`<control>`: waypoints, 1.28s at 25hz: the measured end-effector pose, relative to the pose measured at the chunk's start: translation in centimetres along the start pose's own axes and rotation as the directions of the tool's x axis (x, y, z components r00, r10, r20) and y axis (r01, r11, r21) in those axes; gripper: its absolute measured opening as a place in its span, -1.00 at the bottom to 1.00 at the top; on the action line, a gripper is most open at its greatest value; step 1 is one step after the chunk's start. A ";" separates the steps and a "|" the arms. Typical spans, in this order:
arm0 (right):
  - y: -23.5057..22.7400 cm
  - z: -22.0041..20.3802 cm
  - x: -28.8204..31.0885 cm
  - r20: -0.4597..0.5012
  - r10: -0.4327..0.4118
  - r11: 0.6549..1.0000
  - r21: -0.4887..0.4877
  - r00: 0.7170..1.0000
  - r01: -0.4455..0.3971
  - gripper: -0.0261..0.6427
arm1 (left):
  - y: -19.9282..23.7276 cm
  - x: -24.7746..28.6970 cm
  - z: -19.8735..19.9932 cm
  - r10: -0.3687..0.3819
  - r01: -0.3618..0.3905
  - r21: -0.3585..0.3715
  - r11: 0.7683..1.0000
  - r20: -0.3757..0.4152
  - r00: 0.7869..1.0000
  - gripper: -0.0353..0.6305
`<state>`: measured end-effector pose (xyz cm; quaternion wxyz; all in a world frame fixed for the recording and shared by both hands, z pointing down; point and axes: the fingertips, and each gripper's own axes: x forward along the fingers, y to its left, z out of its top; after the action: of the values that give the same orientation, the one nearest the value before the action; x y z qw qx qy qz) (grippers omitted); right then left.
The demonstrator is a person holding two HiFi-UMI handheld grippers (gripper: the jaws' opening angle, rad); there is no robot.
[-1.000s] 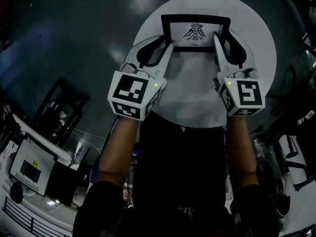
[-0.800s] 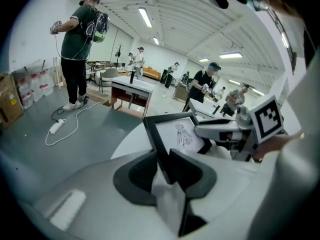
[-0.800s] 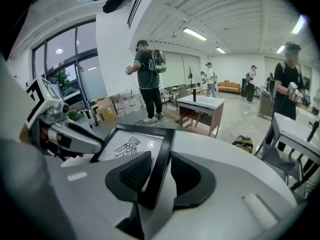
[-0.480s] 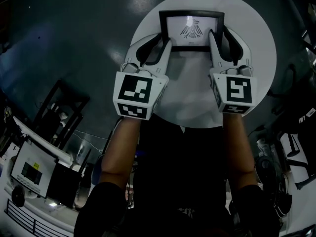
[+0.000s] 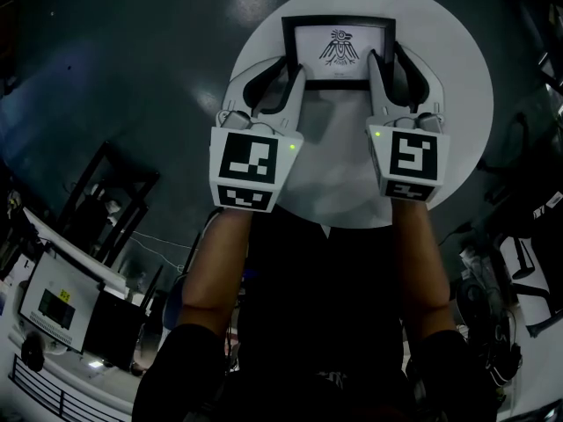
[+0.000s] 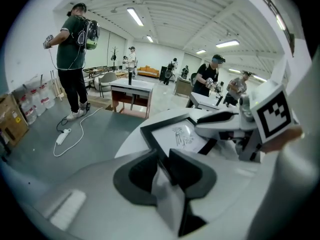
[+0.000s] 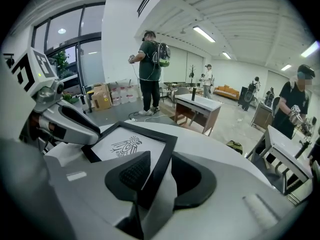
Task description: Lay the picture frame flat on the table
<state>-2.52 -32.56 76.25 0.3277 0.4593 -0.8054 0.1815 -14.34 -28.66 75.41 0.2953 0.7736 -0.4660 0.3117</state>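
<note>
Left gripper (image 5: 293, 67): jaws narrow, closed on the left short rail of the picture frame.
Picture frame (image 5: 338, 49): black rim, bird print face up. It appears to lie flat on the far part of the round white table (image 5: 440, 104). Its long axis runs left to right, from one gripper to the other.
Right gripper (image 5: 385, 55): jaws wide, astride the right short rail, pads off it.
Relation: the frame lies straight ahead of both grippers, one at each short end, neither nearer.
Next move (judgement): the left jaws need to let go, then both grippers draw back toward the person without dragging the frame.
</note>
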 end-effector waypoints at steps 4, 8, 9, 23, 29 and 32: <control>0.1 0.0 0.0 -0.003 -0.020 0.999 -0.046 1.000 0.020 -0.56 | -0.1 0.1 -0.1 0.009 -0.009 0.009 1.000 -0.002 1.000 -0.67; 0.1 0.0 -0.1 0.002 -0.027 0.998 -0.062 1.000 0.027 -0.56 | -0.1 0.0 0.0 0.017 -0.017 0.008 1.000 0.005 1.000 -0.67; 0.2 0.1 -0.1 0.004 -0.028 0.998 -0.061 1.000 0.029 -0.56 | -0.1 -0.1 0.0 0.020 -0.020 0.009 1.000 0.007 1.000 -0.67; 0.8 3.2 -3.2 0.107 0.029 1.000 0.001 0.994 -0.029 -0.53 | -0.3 -3.3 3.4 -0.014 0.014 0.001 1.000 0.187 0.982 -0.60; 1.3 6.4 -6.6 0.201 0.073 0.997 -0.021 0.977 -0.071 -0.76 | -2.0 -6.1 6.4 -0.033 0.015 0.067 0.998 0.273 0.961 -0.80; 1.3 8.0 -8.7 0.234 0.094 0.995 -0.030 0.968 -0.090 -0.86 | -2.9 -8.2 8.2 -0.037 0.004 0.110 0.994 0.295 0.955 -0.88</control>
<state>-3.37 -31.25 64.45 0.2256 0.4364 -0.8608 0.1330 -13.01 -29.28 63.53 0.1830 0.8312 -0.4793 0.2141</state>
